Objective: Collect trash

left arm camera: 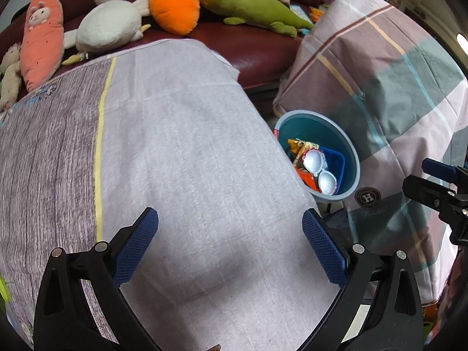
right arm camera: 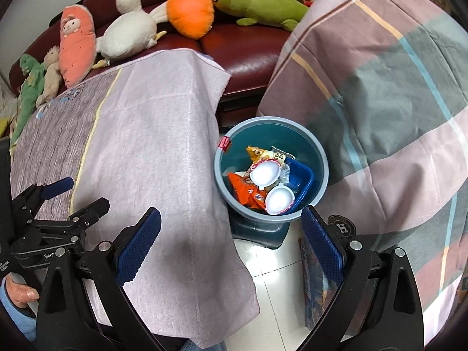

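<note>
The right gripper (right arm camera: 231, 231) hangs with its blue-padded jaws spread wide and nothing between them, tilted down over the edge of a lilac cloth (right arm camera: 152, 134) and the white floor tiles (right arm camera: 269, 286) below. Just beyond its right finger stands the blue bin (right arm camera: 320, 158), upright, mouth facing up, wedged between the cloth-covered surface and a plaid quilt (right arm camera: 395, 102). The trash lies inside it: a twin white-lidded cup pack (right arm camera: 270, 185) whose long axis runs diagonally from upper left to lower right, resting on an orange wrapper (right arm camera: 248, 194), a yellow wrapper (right arm camera: 263, 153) and a blue tray (right arm camera: 301, 180). The bin's base is largely hidden by the cloth and the gripper. The left gripper (left arm camera: 230, 244) is likewise open and empty above the cloth; from its camera the cloth's edge cuts off the bin's near side. Print on the wrappers is too small to read. Plush toys (right arm camera: 190, 10) line the dark red sofa (right arm camera: 248, 55) behind.
</note>
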A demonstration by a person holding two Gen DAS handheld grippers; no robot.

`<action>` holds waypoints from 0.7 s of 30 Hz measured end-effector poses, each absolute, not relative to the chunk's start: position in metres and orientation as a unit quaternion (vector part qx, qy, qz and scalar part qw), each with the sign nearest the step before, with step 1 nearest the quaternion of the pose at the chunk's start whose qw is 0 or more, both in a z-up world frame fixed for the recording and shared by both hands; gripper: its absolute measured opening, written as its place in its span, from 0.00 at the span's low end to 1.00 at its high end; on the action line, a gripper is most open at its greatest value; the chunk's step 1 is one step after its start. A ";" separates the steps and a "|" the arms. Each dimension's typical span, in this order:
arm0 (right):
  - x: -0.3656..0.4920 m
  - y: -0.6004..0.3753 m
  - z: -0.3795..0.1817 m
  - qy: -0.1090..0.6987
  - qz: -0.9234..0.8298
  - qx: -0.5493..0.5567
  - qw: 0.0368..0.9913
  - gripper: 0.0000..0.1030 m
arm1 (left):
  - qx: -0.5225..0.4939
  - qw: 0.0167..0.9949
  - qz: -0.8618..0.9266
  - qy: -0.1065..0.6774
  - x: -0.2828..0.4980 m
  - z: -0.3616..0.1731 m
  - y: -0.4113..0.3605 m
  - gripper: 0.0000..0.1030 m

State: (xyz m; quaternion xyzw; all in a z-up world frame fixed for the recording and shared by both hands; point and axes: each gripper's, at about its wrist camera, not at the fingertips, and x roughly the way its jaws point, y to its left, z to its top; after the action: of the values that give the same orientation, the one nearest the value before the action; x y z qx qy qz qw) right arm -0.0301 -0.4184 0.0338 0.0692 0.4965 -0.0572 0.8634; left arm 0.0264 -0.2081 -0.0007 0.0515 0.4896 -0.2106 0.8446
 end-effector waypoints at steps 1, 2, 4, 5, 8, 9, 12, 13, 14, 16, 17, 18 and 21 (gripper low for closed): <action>-0.031 -0.416 0.034 0.497 -0.057 0.067 0.863 0.90 | 0.049 0.846 -0.208 0.489 0.026 -0.001 -0.205 0.96; -0.031 -0.414 0.033 0.497 -0.057 0.065 0.863 0.90 | 0.048 0.846 -0.206 0.489 0.025 -0.001 -0.203 0.96; -0.032 -0.409 0.032 0.498 -0.055 0.063 0.863 0.90 | 0.045 0.847 -0.203 0.490 0.025 -0.003 -0.199 0.96; -0.031 -0.408 0.032 0.499 -0.054 0.063 0.863 0.90 | 0.045 0.848 -0.200 0.490 0.025 -0.003 -0.197 0.96; -0.030 -0.403 0.030 0.500 -0.054 0.057 0.863 0.90 | 0.042 0.850 -0.194 0.488 0.025 -0.004 -0.192 0.96; -0.030 -0.402 0.029 0.501 -0.054 0.054 0.862 0.90 | 0.041 0.851 -0.192 0.488 0.025 -0.005 -0.191 0.96; -0.028 -0.399 0.027 0.502 -0.053 0.048 0.862 0.90 | 0.043 0.853 -0.186 0.486 0.026 -0.005 -0.189 0.96; -0.027 -0.399 0.027 0.502 -0.053 0.047 0.862 0.90 | 0.043 0.854 -0.184 0.485 0.027 -0.005 -0.188 0.96; -0.027 -0.398 0.026 0.502 -0.052 0.046 0.862 0.90 | 0.043 0.854 -0.181 0.485 0.027 -0.005 -0.188 0.96; -0.026 -0.397 0.026 0.502 -0.051 0.047 0.862 0.90 | 0.041 0.856 -0.180 0.484 0.027 -0.005 -0.186 0.96; -0.025 -0.396 0.026 0.502 -0.050 0.047 0.862 0.90 | 0.042 0.857 -0.178 0.482 0.028 -0.005 -0.186 0.96; -0.025 -0.396 0.026 0.502 -0.050 0.046 0.862 0.90 | 0.042 0.857 -0.176 0.482 0.028 -0.005 -0.185 0.96; -0.023 -0.395 0.025 0.501 -0.052 0.043 0.863 0.90 | 0.042 0.859 -0.174 0.480 0.029 -0.005 -0.185 0.96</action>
State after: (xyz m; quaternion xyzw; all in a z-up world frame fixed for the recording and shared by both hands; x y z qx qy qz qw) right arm -0.0234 -0.3946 0.0248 0.0435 0.5007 -0.0515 0.8630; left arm 0.0288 -0.1852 -0.0048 0.0416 0.4804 -0.1743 0.8586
